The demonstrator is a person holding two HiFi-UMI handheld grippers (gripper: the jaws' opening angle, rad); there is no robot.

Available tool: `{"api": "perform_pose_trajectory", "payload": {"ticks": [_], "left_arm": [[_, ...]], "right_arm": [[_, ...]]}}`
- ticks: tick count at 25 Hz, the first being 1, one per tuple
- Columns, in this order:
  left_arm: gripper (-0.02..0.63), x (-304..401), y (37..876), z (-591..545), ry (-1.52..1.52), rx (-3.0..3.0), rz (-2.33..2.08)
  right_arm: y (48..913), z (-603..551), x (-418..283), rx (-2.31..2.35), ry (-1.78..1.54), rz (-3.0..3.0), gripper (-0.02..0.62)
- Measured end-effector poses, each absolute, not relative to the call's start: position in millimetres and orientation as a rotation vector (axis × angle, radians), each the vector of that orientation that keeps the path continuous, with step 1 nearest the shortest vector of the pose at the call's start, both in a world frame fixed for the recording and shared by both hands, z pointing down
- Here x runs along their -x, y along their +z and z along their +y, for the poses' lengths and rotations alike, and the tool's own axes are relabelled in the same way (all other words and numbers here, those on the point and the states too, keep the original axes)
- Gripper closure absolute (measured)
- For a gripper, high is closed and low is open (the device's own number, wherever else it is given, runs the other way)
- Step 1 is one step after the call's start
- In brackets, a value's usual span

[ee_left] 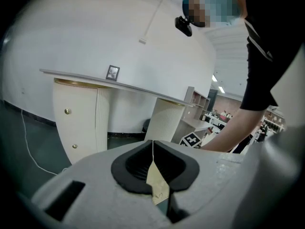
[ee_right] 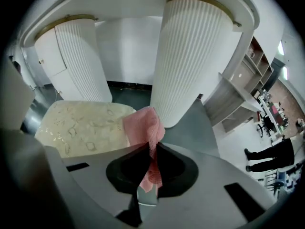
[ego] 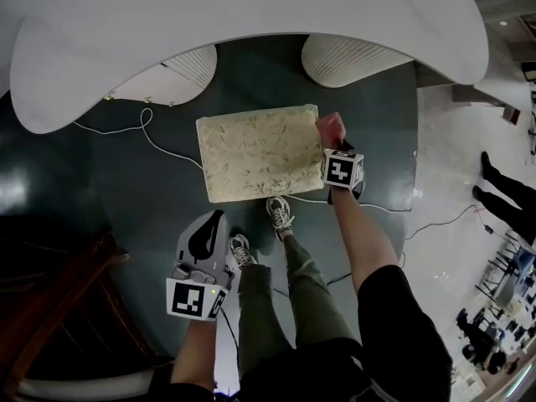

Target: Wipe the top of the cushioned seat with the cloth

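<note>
Wiping seems about to begin: right gripper [ee_right: 151,165] pinches the pink cloth [ee_right: 143,128] beside the cushioned seat [ego: 251,153]; left gripper [ee_left: 153,162] hangs pressed together, empty. Next: lower, sweep across.

A curved white desktop [ego: 251,15] overhangs a fluted white pedestal [ego: 356,61] and a second pedestal [ego: 199,62], both on a dark glossy floor [ego: 126,199]. A thin white cable [ego: 156,146] snakes across it. A small picture frame [ee_left: 113,72] stands on the desktop. A bystander's dark-trousered legs [ego: 502,193] stand at the right.
</note>
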State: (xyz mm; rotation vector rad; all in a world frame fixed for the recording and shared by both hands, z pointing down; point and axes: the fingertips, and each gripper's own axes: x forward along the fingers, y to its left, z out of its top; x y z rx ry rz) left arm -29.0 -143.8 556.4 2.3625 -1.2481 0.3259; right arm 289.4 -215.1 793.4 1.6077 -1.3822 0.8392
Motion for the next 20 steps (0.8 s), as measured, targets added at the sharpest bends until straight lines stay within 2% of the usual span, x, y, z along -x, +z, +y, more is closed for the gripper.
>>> {"api": "perform_pose_trajectory", "payload": {"ticks": [4,8,20], "left_arm": [[0.586,29,553,-141,0.322,-2.375,-1.238],[0.586,42,550,-134,0.311,-2.373,-1.25],[0.586,133,554,-85,0.322,-2.292,-1.359]], "right_arm": [[788,-205,-304,-1.656,0.815,-1.373,0.56],[768,-201,-274,-1.708,0.833,-1.45,0.56],[762,-182,-36,-1.526,0.987,-1.834,0.56]]}}
